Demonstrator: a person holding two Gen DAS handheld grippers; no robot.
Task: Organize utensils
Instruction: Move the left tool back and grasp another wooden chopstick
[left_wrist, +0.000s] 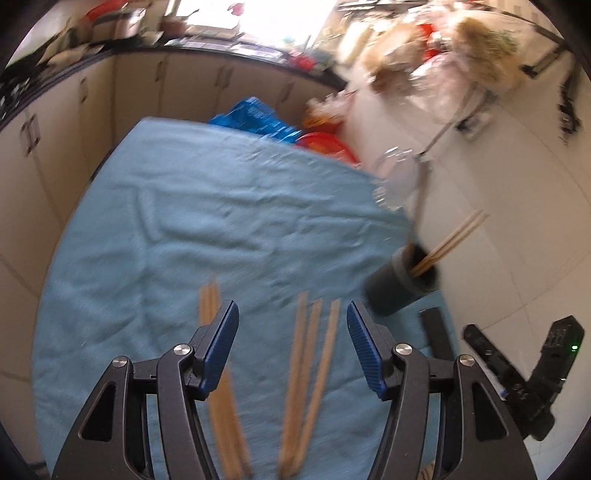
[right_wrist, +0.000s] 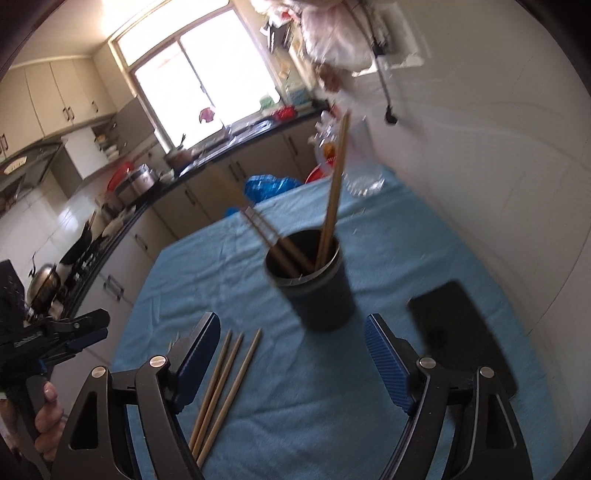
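Chopsticks lie loose on the bench beneath the wide, empty left gripper; the right gripper is wide too, so next comes pinching one for the holder at two o'clock.

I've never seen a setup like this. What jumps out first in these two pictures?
A dark cup stands on the blue cloth with several wooden chopsticks leaning out of it. More loose chopsticks lie flat on the cloth nearer the cameras. Both grippers, left and right, have their blue-padded jaws open and empty.
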